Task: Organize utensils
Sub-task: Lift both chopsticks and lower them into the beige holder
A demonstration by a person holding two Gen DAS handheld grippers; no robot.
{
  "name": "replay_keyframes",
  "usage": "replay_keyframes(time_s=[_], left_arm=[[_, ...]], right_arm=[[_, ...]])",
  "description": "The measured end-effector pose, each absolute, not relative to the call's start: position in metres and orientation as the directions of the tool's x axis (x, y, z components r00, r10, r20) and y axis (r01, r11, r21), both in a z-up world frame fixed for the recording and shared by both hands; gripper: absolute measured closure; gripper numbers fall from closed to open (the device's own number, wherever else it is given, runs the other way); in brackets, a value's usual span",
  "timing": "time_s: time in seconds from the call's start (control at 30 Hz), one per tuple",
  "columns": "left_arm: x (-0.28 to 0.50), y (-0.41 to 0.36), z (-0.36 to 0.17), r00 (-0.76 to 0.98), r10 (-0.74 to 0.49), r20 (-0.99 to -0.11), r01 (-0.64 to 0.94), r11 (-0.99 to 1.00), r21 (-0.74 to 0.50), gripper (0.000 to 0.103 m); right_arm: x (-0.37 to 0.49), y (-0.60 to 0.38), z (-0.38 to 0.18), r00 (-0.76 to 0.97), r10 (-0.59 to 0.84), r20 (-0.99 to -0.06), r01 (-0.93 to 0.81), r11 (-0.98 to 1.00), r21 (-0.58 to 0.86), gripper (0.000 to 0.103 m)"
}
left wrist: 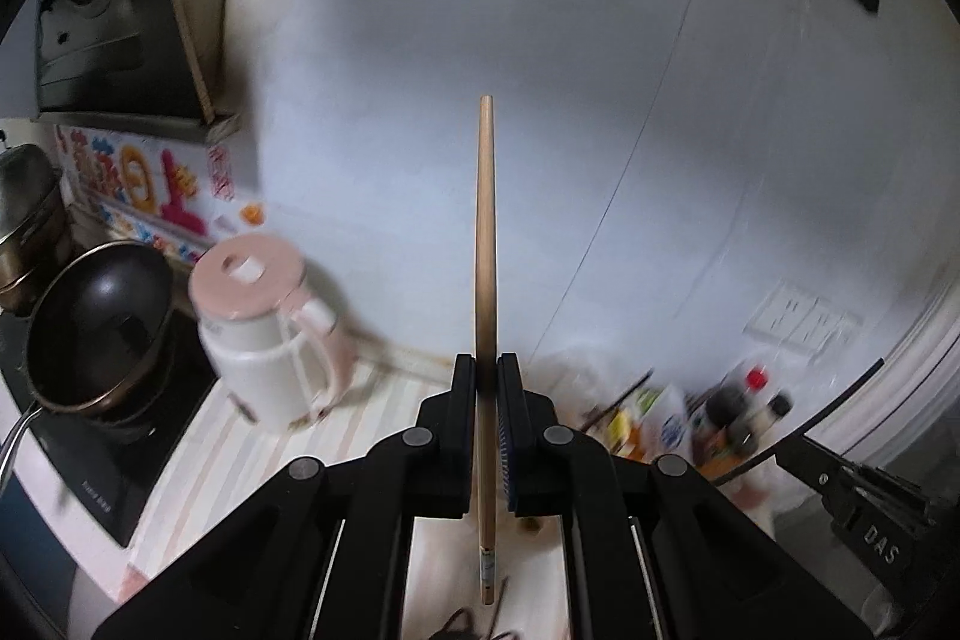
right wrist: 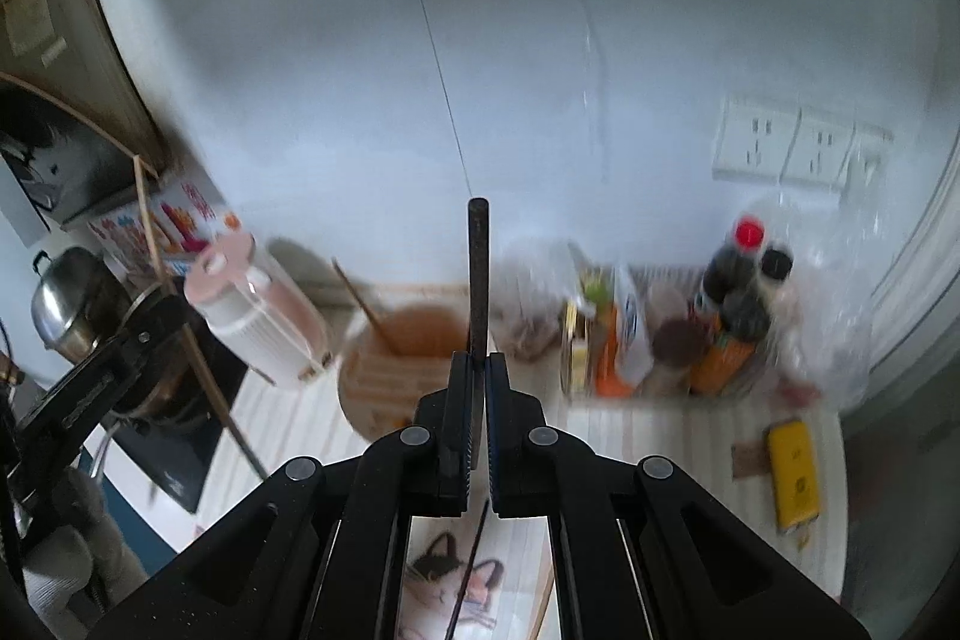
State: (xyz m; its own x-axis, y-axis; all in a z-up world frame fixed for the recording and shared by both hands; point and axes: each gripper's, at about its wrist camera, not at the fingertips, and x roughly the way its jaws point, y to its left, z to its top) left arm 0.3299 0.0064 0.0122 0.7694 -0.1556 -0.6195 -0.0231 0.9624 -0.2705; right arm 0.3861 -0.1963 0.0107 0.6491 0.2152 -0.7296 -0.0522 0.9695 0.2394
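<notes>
Through the left wrist camera we see our left gripper (left wrist: 486, 370) clamped on a pale wooden chopstick (left wrist: 486, 232). The stick runs straight between the two fingers (left wrist: 462, 400), its blunt end standing far out past the tips against the white wall (left wrist: 600, 100), and its other end hanging below the fingers. Left of the fingers sits a pink-lidded jug (left wrist: 270, 334) on the striped counter (left wrist: 240, 460), and further left a black pan (left wrist: 96, 328) on a dark cooktop (left wrist: 126, 484). Right of the fingers, a blurred cluster of bottles (left wrist: 744, 400) stands by the wall. At the far right edge our other tool's black body shows.

Through the right wrist camera we see our right gripper (right wrist: 478, 370) closed on a dark chopstick (right wrist: 478, 274). It rises straight up from between the fingertips (right wrist: 459, 382), and its thin lower end shows under the fingers, over a cat-print mat (right wrist: 444, 580). Just beyond the fingers, slightly left, a round wooden holder (right wrist: 384, 376) stands on the counter with a brown stick (right wrist: 366, 307) leaning in it. The jug is further left. To the right of the fingers are the bottles and packets, and nearer us a yellow pack (right wrist: 793, 472) lying flat. Sockets (right wrist: 786, 148) sit on the wall above them. At the left edge our left gripper holds its pale chopstick slanted.
</notes>
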Motion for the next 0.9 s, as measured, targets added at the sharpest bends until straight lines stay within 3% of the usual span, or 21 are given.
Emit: replay_keyframes(time_s=[0.3,0.9], left_arm=[[0.393,-0.005,0.007,0.781,-0.15,-0.607,-0.036,0.958,-0.283,0.099],[0.451,-0.027,-0.065,0.716,-0.127,-0.687,-0.024,0.978,-0.206,0.098]], right_arm=[[0.438,-0.189,0.04,0.68,0.201,-0.705,-0.054,0.973,0.225,0.099],[0.506,-0.18,-0.049,0.54,0.246,-0.805,-0.037,0.962,0.27,0.099]])
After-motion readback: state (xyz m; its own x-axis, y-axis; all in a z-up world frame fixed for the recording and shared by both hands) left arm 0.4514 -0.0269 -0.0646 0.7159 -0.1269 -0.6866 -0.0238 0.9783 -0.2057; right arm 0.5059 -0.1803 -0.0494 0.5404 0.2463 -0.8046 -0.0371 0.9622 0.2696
